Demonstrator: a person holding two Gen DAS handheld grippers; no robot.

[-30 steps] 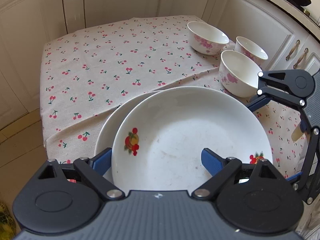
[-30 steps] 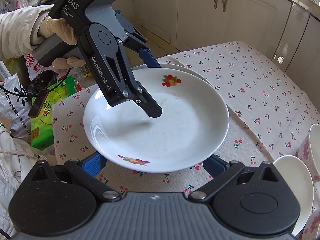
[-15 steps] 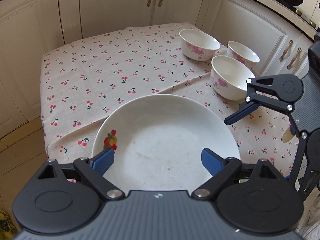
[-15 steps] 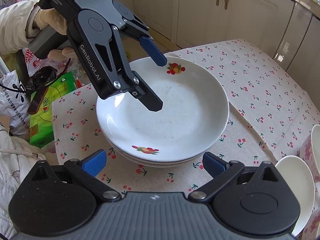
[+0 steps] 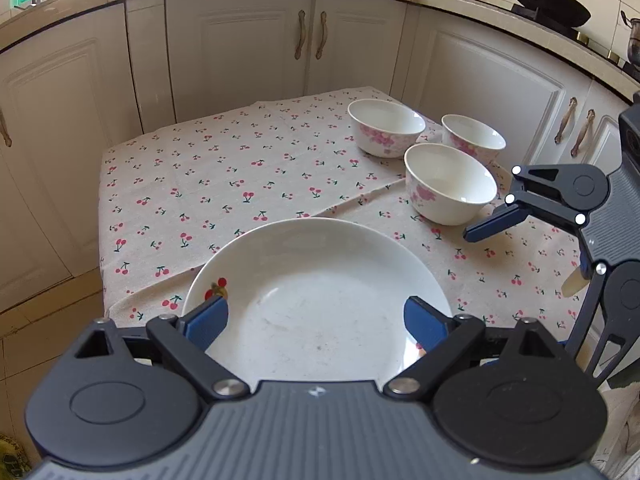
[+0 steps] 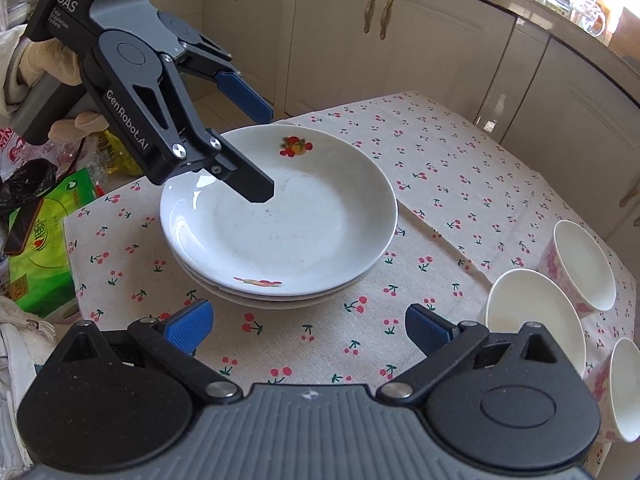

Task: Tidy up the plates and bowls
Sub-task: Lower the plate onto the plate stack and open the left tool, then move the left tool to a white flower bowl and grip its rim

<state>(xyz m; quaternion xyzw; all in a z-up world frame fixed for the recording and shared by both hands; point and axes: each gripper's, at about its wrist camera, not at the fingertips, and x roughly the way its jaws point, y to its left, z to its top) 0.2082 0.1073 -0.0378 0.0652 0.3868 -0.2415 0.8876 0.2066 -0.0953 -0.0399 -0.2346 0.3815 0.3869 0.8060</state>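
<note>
Now that the top plate (image 6: 280, 216) has been set down on the stack of plates (image 6: 276, 298) on the cherry-print table (image 6: 460, 184), the left tongs (image 6: 256, 148) have just spread wider and lifted clear, holding nothing. The right tongs (image 6: 308, 326) hang spread and empty before the stack. The plates look done; three bowls (image 5: 450, 184) stand apart, unstacked, likely next.

The near rim of the top plate (image 5: 320, 304) is hidden behind the left gripper's (image 5: 316, 316) body in the left wrist view, and the plates beneath it show only as thin edges (image 6: 280, 300) in the right wrist view, too little to count. The nearest bowl (image 6: 624, 392) there is cut off by the right edge. The right gripper (image 5: 476, 234) shows only one finger in the left wrist view.
</note>
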